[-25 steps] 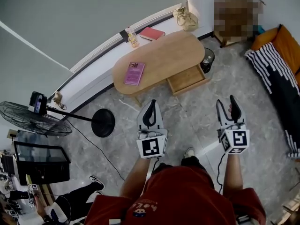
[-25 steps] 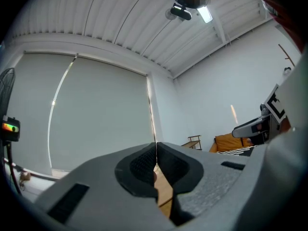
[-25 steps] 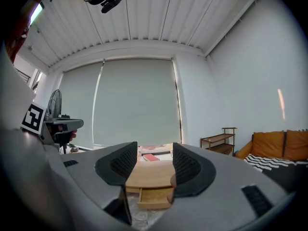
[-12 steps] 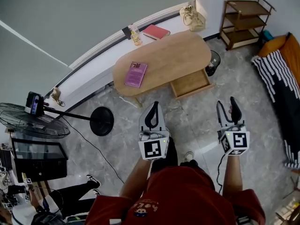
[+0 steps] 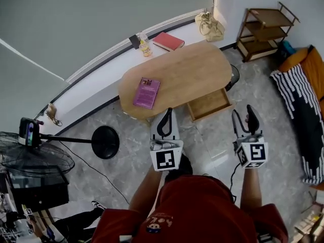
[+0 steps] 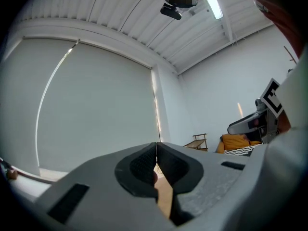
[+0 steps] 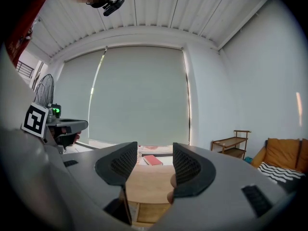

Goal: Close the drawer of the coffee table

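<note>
An oval wooden coffee table stands ahead of me, its drawer pulled out on the near right side and empty. My left gripper hovers just short of the table's near edge, jaws shut with nothing between them; in the left gripper view the left gripper shows its pads pressed together. My right gripper floats to the right of the drawer, open and empty. In the right gripper view the right gripper frames the table, with the drawer low beneath it.
A purple book lies on the tabletop. A red book, a bottle and a bag rest on the window ledge. A wooden shelf and striped bedding are at the right. A fan stand is at the left.
Both grippers and I have moved forward toward the table; the table and drawer now sit closer. Jaw states are unchanged.
</note>
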`<state>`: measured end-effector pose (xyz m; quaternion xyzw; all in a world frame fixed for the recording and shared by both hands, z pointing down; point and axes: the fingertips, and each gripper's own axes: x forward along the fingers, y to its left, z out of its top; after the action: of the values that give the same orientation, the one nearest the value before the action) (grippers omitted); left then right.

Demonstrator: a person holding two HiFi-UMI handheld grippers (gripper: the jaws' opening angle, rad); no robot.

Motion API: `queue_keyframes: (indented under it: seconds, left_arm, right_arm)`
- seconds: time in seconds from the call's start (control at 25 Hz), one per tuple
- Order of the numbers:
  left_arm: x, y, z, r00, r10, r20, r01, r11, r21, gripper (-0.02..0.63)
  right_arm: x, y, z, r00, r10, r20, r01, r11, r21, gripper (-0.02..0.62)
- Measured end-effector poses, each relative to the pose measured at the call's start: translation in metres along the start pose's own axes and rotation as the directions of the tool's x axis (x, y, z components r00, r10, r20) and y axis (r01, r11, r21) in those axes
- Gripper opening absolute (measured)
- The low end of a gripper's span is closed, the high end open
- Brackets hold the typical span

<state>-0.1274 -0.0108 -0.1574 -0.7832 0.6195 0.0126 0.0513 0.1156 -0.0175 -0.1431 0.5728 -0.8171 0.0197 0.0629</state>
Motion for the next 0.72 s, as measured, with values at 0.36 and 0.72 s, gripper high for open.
queue_keyframes:
  seconds: [0.36, 0.72]
  left_arm:
    - [0.064, 0.071, -0.017, 0.999, -0.035, 0.001, 0.035, 0.999, 0.003, 0.009]
    - [0.101, 0.073, -0.029, 0.997, -0.075, -0.004, 0.075, 0.997, 0.014, 0.009]
  right_arm:
    - [0.095, 0.036, 0.023, 1.0, -0.018, 0.018, 0.019, 0.999, -0.032, 0.227]
    - [0.129, 0.019, 0.017, 0.999, -0.038, 0.005, 0.038, 0.999, -0.028, 0.227]
